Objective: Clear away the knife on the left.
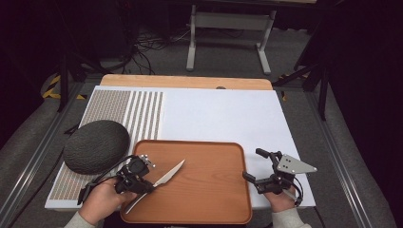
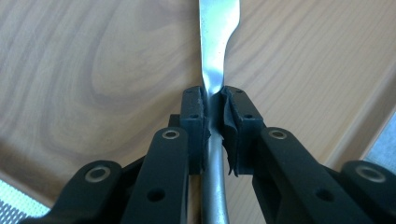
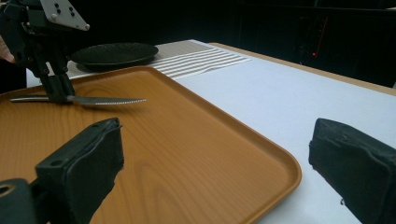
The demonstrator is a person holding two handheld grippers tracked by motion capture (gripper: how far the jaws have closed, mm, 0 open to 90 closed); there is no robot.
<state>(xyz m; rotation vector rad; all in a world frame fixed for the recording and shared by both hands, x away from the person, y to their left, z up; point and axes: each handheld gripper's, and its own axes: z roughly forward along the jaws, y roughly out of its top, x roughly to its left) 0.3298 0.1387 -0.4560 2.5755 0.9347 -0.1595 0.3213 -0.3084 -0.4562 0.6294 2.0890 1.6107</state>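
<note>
From the high view there's one wooden tray (image 1: 209, 190) at the near edge of the table, one table knife (image 1: 161, 183), one dark round woven mat (image 1: 96, 146) off the tray's left edge, and two hand-held grippers. The left gripper (image 1: 147, 186) is clamped on the knife over the tray's near-left corner, blade pointing toward the tray's middle; most of the tray is bare. The right gripper (image 1: 253, 167) sits just past the tray's right edge over the white table cover (image 1: 223, 116), jaws spread wide with nothing between them. A striped patch of the cover runs along the left side, and the far half is open. No writing I can read anywhere. In the left gripper view, the pads (image 2: 195, 116) pinch the knife (image 2: 215, 56) right where handle meets blade, wood grain underneath, tray rim at the right. In the right gripper view, its two jaws stand far apart; the tray's (image 3: 280, 172) rounded corner runs between them, and the other gripper (image 3: 58, 91) holds the serrated knife (image 3: 109, 100) roughly level, just above the tray, with the mat (image 3: 114, 53) behind.
</note>
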